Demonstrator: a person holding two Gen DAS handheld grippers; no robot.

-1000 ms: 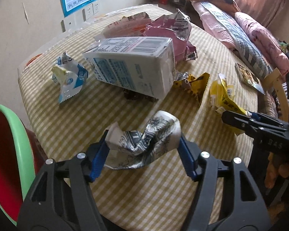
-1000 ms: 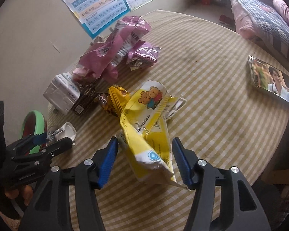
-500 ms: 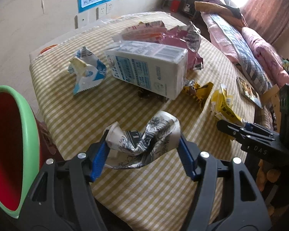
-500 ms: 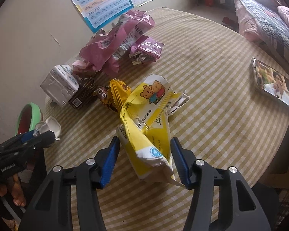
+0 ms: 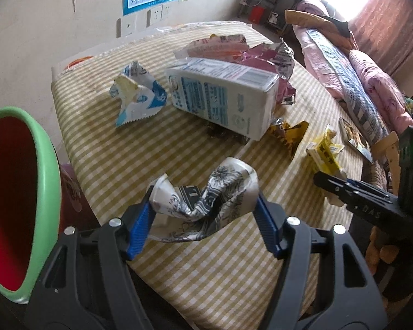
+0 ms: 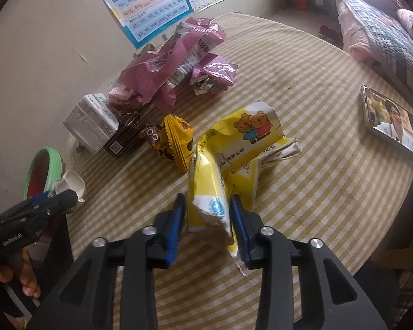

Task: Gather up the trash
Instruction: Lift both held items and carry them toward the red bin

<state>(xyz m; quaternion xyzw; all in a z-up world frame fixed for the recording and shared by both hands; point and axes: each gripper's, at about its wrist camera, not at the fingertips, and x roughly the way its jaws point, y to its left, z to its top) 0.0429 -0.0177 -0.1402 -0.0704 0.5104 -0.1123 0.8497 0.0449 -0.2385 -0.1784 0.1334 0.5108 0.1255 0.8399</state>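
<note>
Left wrist view: the left hand-held gripper clamps a crumpled paper cup between its blue pads, lifted over the near edge of the checked worktop, with a green-rimmed red bin just to its left. Beyond lie a blue-and-white wrapper and a milk carton on its side. In the right wrist view, the right hand-held gripper is closing on a yellow wrapper between its pads, which reaches back onto the cloth. Farther off sit pink wrappers and a phone.

Checked-cloth table, milk carton, crumpled wrappers, phone
</note>
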